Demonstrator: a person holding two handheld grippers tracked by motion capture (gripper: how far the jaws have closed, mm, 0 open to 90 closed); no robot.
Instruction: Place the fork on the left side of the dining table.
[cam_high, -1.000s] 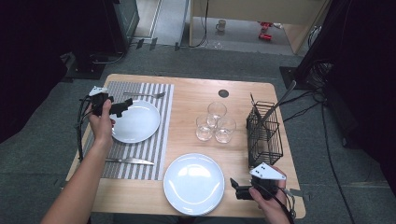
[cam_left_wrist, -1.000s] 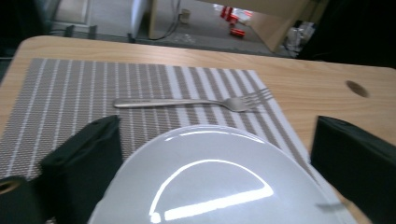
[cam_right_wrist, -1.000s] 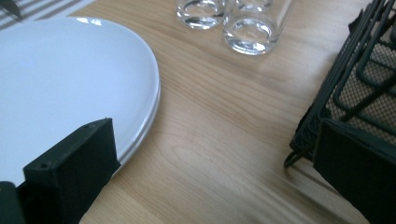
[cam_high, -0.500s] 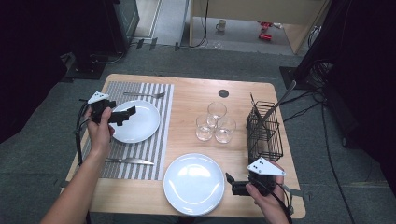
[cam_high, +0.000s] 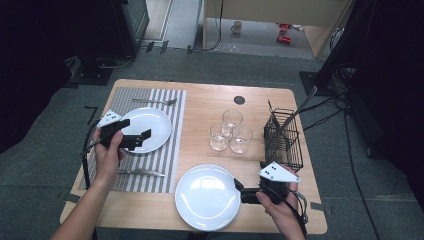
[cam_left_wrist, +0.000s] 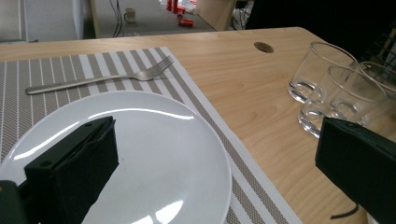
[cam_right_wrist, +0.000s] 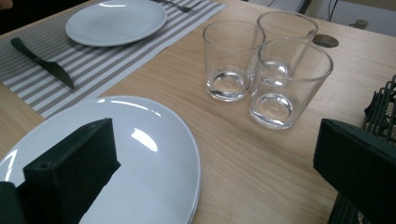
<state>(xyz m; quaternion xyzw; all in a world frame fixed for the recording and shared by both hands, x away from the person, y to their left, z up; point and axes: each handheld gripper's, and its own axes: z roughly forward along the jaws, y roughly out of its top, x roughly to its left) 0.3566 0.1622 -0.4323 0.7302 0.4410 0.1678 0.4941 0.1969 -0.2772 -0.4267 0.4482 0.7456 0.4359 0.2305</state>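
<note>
Looking down from the high view, the left gripper (cam_high: 141, 140) hangs over the near edge of the plate on the striped placemat (cam_high: 147, 129), jaws spread and holding nothing, while the right gripper (cam_high: 239, 189) sits with open jaws at the right rim of the stacked plates (cam_high: 205, 196) at the table's front. A fork (cam_high: 155, 102) lies beyond the mat plate and a knife (cam_high: 137, 172) in front of it; three glasses (cam_high: 230, 132) stand between the plates and the wire caddy (cam_high: 283, 137).

From the left gripper view, one jaw is over the white plate (cam_left_wrist: 140, 149) and the other is out past the placemat's (cam_left_wrist: 219, 126) edge, so the rim lies between them. To my eye, that gripper should drop lower and square up to the rim before closing.

From the right gripper view, the jaws gape the same way across the plate's (cam_right_wrist: 154, 154) edge, glasses (cam_right_wrist: 261, 70) just ahead. I'd say the bite should take the rim well in and low, keeping clear of the glasses, since a smooth plate could slip from a shallow pinch.
</note>
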